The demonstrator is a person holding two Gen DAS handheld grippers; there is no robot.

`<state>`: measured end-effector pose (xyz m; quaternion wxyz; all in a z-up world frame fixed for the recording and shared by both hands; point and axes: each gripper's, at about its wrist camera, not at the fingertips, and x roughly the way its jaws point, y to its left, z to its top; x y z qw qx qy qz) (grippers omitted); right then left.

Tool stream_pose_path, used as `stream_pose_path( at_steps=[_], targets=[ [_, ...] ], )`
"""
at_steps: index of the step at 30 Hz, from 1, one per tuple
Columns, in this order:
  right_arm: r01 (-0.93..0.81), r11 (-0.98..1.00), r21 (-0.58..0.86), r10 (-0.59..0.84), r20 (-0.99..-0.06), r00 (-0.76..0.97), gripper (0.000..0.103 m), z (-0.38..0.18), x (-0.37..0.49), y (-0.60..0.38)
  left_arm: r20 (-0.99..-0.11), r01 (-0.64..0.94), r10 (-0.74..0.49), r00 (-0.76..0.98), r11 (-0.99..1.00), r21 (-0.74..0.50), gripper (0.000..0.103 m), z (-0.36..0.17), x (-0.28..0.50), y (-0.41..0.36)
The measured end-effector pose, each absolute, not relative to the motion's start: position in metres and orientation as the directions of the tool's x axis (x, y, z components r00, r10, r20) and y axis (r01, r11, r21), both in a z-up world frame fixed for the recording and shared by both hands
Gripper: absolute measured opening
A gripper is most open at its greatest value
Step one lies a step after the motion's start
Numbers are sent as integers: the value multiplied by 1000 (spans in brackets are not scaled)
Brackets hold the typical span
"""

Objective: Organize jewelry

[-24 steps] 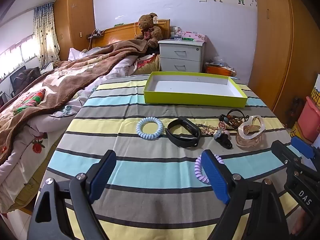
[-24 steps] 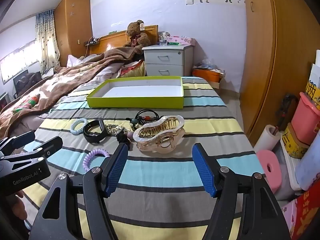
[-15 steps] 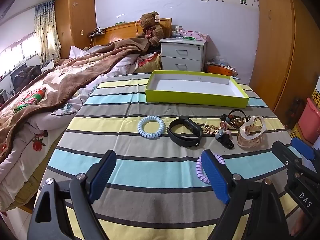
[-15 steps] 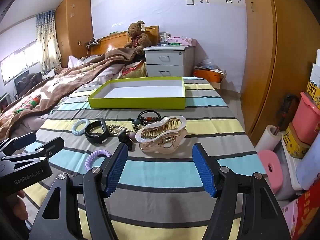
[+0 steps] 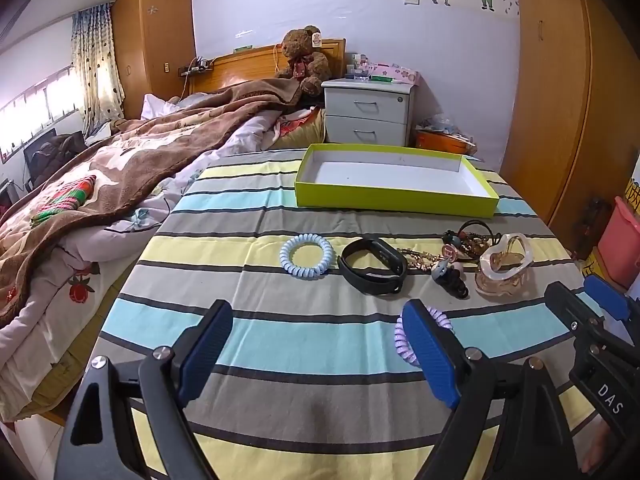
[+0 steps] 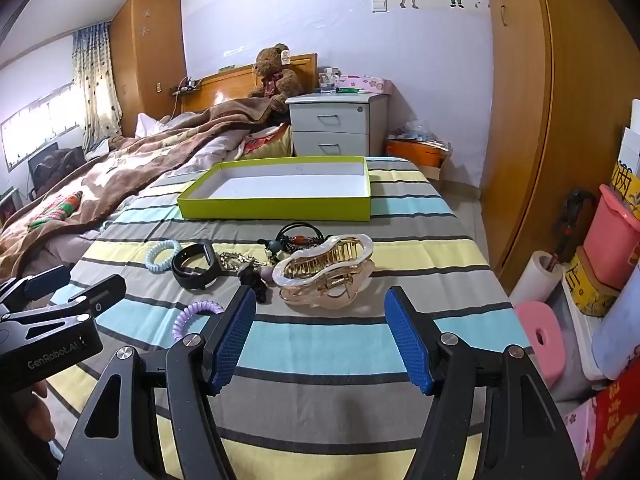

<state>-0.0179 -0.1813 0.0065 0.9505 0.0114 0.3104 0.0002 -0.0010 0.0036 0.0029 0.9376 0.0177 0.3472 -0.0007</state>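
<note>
Left tool (image 5: 318, 354) wide open, nothing between the pads, hovering over striped counter (image 5: 280, 336). Purple coil tie (image 5: 400, 338) partly behind right pad. Further out, in a row: blue coil tie (image 5: 307, 256), black band (image 5: 374, 265), tangled beads (image 5: 466, 240), clear claw clip (image 5: 505, 266). Green tray (image 5: 394, 200) beyond, empty.

Striped table (image 5: 280, 344) (cloth-covered) bears green tray (image 5: 394, 202), scattered jewelry (image 5: 466, 242).

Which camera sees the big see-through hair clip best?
The right wrist view: the clip lies close and centred, gold teeth and spring showing. In the left wrist view it sits small, off to the right.
</note>
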Motion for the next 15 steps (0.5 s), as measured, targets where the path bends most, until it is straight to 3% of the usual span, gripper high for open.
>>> stream_pose_path(
  at_steps=[15],
  targets=[
    [9, 1000, 21, 5, -591, 807, 67, 7, -21, -182, -655, 8, 15, 756, 999, 32, 88, 4, -2, 3]
  ],
)
